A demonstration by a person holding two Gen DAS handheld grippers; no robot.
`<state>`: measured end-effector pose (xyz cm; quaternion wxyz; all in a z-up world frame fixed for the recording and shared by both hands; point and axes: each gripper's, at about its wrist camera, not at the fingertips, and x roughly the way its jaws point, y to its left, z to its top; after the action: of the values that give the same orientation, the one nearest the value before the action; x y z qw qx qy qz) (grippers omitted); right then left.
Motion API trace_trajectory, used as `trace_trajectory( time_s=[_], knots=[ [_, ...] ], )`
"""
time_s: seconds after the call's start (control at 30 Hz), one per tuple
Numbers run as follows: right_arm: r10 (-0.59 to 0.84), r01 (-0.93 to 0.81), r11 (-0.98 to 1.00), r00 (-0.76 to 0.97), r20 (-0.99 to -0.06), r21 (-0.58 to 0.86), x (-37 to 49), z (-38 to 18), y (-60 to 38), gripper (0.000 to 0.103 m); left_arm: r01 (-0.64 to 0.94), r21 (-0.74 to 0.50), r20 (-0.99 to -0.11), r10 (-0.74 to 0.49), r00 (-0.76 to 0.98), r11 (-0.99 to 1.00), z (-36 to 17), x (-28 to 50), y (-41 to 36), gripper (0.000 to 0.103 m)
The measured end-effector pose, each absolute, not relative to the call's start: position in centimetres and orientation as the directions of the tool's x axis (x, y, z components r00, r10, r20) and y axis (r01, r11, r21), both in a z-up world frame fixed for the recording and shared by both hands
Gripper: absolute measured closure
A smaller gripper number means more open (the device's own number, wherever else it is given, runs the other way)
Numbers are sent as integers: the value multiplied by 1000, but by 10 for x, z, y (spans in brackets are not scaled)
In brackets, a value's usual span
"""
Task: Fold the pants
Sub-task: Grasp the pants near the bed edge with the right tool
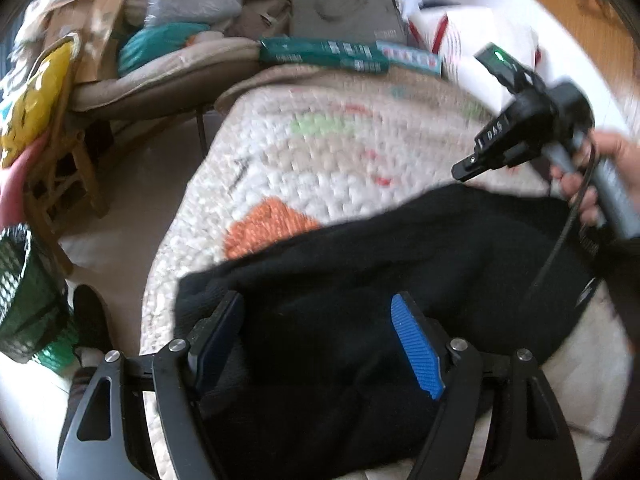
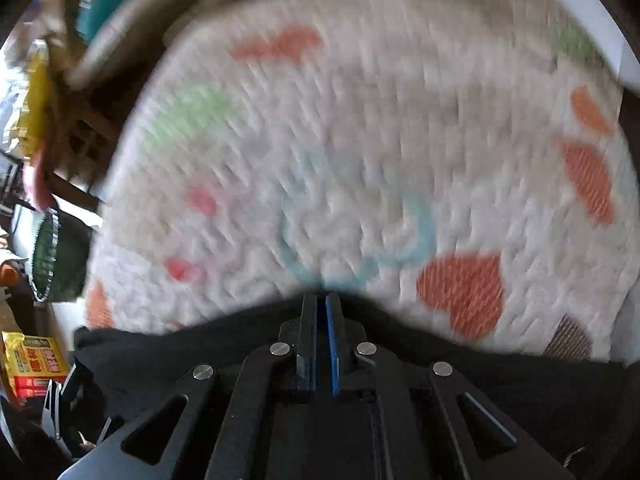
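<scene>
Nearby, left of the nubbly white quilt (image 1: 320, 168), a green mesh basket (image 1: 24, 300) shows no visible contents. Soft black pants (image 1: 380, 280) lie on the quilt; left gripper (image 1: 320, 340) spread wide above them, right gripper (image 2: 320, 312) pinched closed at their edge.

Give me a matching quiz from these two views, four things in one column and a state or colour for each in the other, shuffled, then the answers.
1. left claw
2. right claw
3. pants
4. basket

A. green mesh
B. open above the cloth
C. black, lying on the quilt
D. pressed shut at the cloth's edge

Pairs: 1-B, 2-D, 3-C, 4-A
</scene>
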<state>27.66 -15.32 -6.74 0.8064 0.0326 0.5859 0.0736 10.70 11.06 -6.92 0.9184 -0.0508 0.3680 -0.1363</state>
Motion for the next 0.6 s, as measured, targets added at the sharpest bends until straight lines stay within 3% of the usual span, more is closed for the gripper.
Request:
trace_trajectory(
  time_s=[0.17, 0.3, 0.43, 0.6],
  knots=[
    [181, -139, 981, 401, -898, 135, 257, -27, -144, 90, 40, -274, -624, -210, 752, 961, -49, 97, 157, 28],
    [218, -258, 959, 402, -890, 118, 237, -16, -114, 46, -130, -377, -652, -164, 740, 917, -63, 91, 205, 28],
    [286, -461, 878, 295, -912, 126, 216, -26, -42, 43, -235, -469, -682, -181, 708, 851, -86, 84, 238, 28],
    [315, -629, 768, 214, -925, 116, 207, -46, 36, 43, -206, -509, -669, -233, 705, 836, -92, 80, 238, 28]
  ],
)
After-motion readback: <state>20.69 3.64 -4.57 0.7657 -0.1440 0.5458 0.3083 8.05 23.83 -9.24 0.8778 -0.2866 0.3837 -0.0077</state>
